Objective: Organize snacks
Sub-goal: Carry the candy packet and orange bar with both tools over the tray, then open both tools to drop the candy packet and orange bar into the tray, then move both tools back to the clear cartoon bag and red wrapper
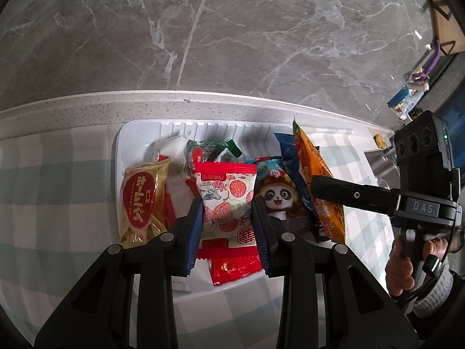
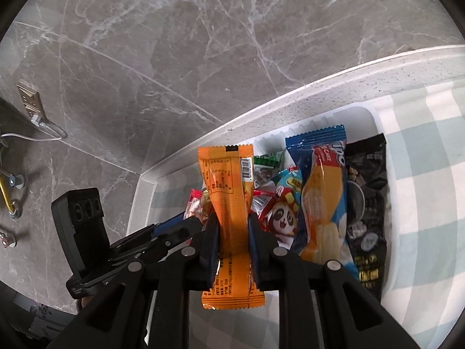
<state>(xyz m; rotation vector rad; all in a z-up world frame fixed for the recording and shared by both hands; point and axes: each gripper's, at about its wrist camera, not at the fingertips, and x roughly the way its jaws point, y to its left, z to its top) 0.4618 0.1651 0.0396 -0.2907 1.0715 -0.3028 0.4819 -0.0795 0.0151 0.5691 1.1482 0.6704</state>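
Orange crinkly film is what I am holding in the right gripper [image 2: 232, 241]: the orange packet [image 2: 229, 221] is standing upright over the white tray [image 2: 375, 116], light, slick and crushable, so I am pinching it mid-length. My left gripper [image 1: 228, 218] is flanking the lychee-print packet [image 1: 225, 203], apparently clamping it, among the other snacks.

A checked cloth [image 1: 58, 180] is covering the speckled counter [image 1: 203, 107], and a white cable [image 2: 35, 136] is hanging against the marble wall [image 1: 261, 29].
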